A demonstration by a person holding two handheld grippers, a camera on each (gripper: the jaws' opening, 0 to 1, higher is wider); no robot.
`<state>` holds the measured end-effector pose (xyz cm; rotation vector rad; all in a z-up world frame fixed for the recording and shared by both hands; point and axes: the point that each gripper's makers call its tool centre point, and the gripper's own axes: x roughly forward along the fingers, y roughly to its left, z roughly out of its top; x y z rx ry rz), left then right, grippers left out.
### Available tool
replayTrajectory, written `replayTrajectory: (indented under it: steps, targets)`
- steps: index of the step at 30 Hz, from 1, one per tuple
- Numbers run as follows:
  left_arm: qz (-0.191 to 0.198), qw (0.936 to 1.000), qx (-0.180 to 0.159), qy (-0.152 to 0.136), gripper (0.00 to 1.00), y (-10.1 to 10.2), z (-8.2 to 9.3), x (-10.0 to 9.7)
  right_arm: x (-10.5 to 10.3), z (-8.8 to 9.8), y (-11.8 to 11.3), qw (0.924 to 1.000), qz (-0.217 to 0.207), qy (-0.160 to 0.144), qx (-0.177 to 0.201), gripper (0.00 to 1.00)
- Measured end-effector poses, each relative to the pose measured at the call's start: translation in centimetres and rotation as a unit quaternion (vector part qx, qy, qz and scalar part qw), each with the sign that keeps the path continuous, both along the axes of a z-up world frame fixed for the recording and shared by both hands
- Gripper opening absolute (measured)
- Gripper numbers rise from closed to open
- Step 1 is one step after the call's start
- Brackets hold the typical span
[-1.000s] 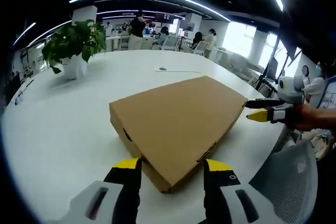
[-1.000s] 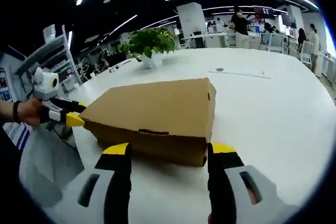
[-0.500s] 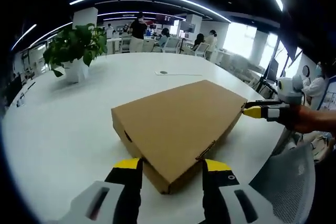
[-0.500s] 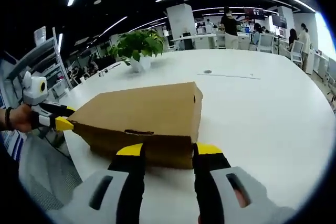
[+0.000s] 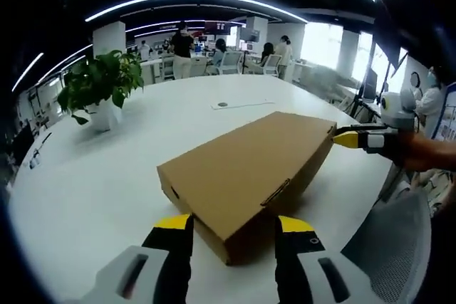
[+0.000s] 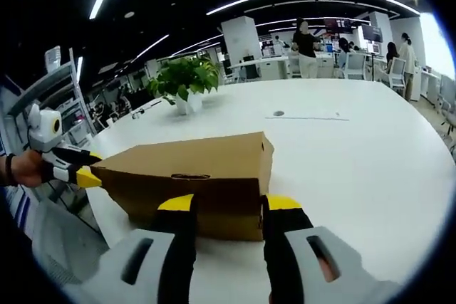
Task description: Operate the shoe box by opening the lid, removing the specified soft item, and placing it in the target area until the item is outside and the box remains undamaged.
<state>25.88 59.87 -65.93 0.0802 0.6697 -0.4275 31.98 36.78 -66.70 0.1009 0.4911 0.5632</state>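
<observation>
A closed brown cardboard shoe box (image 5: 249,165) lies on the round white table (image 5: 92,176). Its near corner sits between the yellow-tipped jaws of my left gripper (image 5: 234,224), which stands open around it. From the right, the right gripper (image 5: 349,135), held by a hand, touches the box's far end. In the right gripper view the box's end wall (image 6: 206,190) shows between the jaws of my right gripper (image 6: 228,204). Those jaws are open, a narrow gap apart, right at the wall. The left gripper (image 6: 77,174) meets the box's far left corner.
A potted plant (image 5: 100,87) (image 6: 187,76) stands on the far side of the table. A flat sheet with a small disc (image 5: 239,103) (image 6: 306,114) lies beyond the box. A grey mesh chair (image 5: 399,240) is at the table's edge. People stand and sit in the background.
The right gripper's jaws narrowed between one second and half a second ago and have held that gap since. Both views have shifted slightly; the box's end by the right gripper looks a little higher.
</observation>
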Motion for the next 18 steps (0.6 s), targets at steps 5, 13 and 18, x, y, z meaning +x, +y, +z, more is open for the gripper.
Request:
replayTrajectory:
  steps: [5, 13, 18]
  targets:
    - [0.004, 0.9998, -0.004, -0.020, 0.46, 0.2, 1.6, 0.4, 0.5, 1.4, 0.1, 0.9999, 0.005, -0.013, -0.010, 0.32]
    - [-0.002, 0.9943, -0.076, -0.075, 0.27, -1.7, 5.7, 1.6, 1.9, 3.4, 0.6, 0.9989, 0.016, -0.030, -0.031, 0.32]
    - [-0.041, 0.9955, -0.018, -0.083, 0.38, -3.2, 5.9, 2.0, 2.8, 3.5, 1.1, 0.9992, 0.014, -0.026, -0.028, 0.32]
